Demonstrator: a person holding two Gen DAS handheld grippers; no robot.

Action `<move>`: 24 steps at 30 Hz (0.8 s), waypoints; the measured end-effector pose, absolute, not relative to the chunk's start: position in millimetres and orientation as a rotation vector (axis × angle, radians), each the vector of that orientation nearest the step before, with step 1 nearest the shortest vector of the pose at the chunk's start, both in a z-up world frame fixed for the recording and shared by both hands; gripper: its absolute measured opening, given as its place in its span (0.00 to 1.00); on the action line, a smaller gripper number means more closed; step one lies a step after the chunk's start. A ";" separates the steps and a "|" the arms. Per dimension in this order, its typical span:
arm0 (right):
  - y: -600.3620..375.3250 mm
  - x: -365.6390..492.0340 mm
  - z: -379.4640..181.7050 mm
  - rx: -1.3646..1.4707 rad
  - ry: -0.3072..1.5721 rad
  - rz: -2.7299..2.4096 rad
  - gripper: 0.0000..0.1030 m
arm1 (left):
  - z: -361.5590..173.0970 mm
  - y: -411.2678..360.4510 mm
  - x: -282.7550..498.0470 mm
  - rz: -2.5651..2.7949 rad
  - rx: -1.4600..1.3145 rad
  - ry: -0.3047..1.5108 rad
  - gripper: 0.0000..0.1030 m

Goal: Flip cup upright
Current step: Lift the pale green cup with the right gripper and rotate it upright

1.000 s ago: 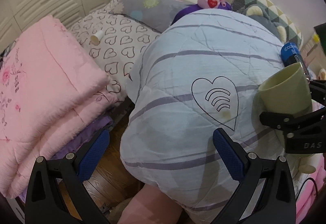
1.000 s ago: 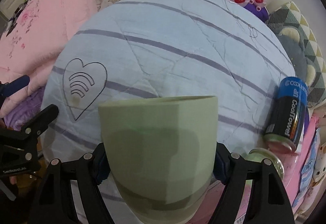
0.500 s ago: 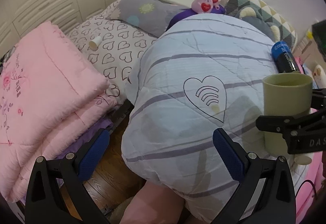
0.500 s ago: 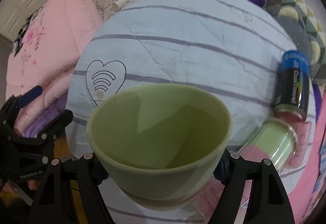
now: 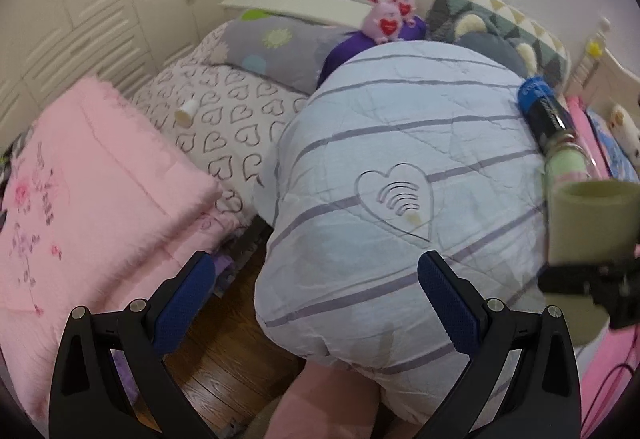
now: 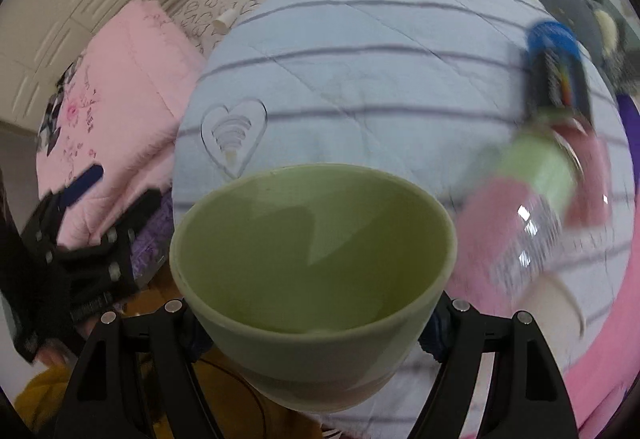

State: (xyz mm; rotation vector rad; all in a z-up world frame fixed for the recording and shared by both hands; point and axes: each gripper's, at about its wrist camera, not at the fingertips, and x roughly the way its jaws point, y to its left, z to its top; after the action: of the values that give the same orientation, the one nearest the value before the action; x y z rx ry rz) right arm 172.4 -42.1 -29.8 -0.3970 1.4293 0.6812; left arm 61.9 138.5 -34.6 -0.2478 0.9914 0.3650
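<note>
The right gripper is clamped on the pale green cup, mouth up toward the camera, and the cup's body hides the blue pads almost entirely; only slivers show at either side of it. Whether the cup rests on the bedding or hangs just above it cannot be told, since its base is out of sight. From the left wrist view the same cup sits off to the right of the left gripper, blurred and cut by the picture's edge, with the right gripper's black frame beneath it. The left gripper's fingers stand wide apart, holding nothing, over the near edge of the light blue striped quilt with its stitched heart. Ahead and to the right of the cup lies a blue can; its lettering is smeared by motion and unreadable. Just nearer lies a clear bottle with a green and pink wrap, equally blurred. Left of the left gripper is a folded pink blanket, and beyond it a small white cylinder on the heart-print sheet. Two pink plush toys with red hearts sit at the far end.
</note>
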 end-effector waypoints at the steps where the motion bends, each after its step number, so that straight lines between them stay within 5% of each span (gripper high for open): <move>1: -49.6 167.4 -29.5 -0.379 1.439 0.668 0.76 | -32.8 134.5 63.5 0.347 -0.222 0.994 0.99; 10: -120.7 129.3 -57.1 -0.157 1.557 0.498 0.76 | -36.2 90.2 81.6 0.148 -0.091 1.023 1.00; 24: -139.3 124.6 -52.1 -0.119 1.490 0.439 0.78 | -52.1 54.2 91.4 0.071 -0.010 1.066 0.99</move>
State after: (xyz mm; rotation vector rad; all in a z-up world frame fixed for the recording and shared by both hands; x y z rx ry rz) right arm 124.6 -139.3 -52.1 -0.1188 1.4904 0.4385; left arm 91.4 54.2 -52.1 -0.0102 1.0663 0.0707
